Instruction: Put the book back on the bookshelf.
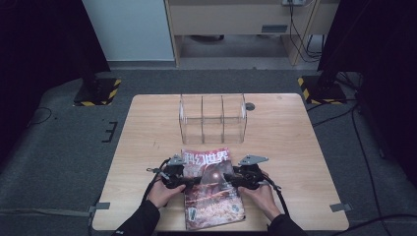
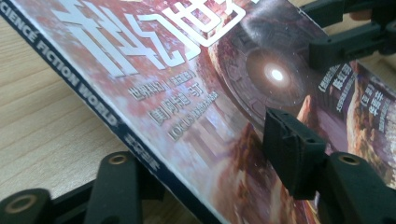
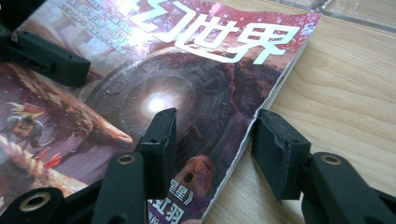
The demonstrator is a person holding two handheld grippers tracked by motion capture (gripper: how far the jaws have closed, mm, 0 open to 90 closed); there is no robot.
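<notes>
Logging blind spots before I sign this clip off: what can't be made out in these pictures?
- Left gripper: lower jaw tip hidden under the magazine, left gripper view.
- Magazine's small print: too small, high view.
- Clear divided organizer: contents unclear through transparent walls, high view.
- Right gripper: pad contact with the magazine edge uncertain.

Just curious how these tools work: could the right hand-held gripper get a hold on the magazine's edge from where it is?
Probably yes. The right hand-held gripper already straddles the magazine at its open page edge, one jaw over the cover, the other on the table beside it, with nothing between.
</notes>
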